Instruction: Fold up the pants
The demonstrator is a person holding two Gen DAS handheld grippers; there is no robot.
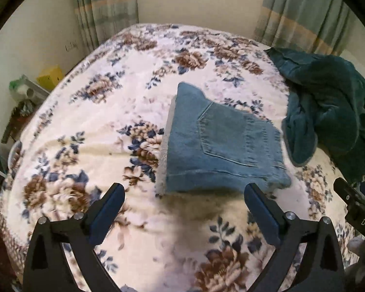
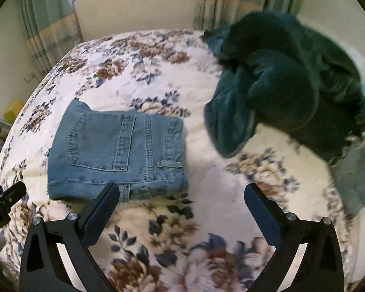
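Note:
A pair of blue jeans (image 1: 221, 146) lies folded into a compact rectangle on the floral blanket (image 1: 97, 133), back pocket facing up. The right wrist view has the same jeans (image 2: 116, 150) at left of centre. My left gripper (image 1: 185, 192) hangs open above the blanket, just short of the near edge of the jeans, with nothing between its fingers. Open as well, my right gripper (image 2: 180, 192) holds nothing; its left finger (image 2: 104, 199) overlaps the near edge of the jeans in the picture. Each gripper shows at the edge of the other's view.
A crumpled dark teal garment (image 1: 328, 107) lies on the right side of the bed, also teal garment (image 2: 287, 87). Curtains (image 1: 104, 4) and a wall stand behind the bed. A yellow box (image 1: 50, 76) and clutter sit on the floor at left.

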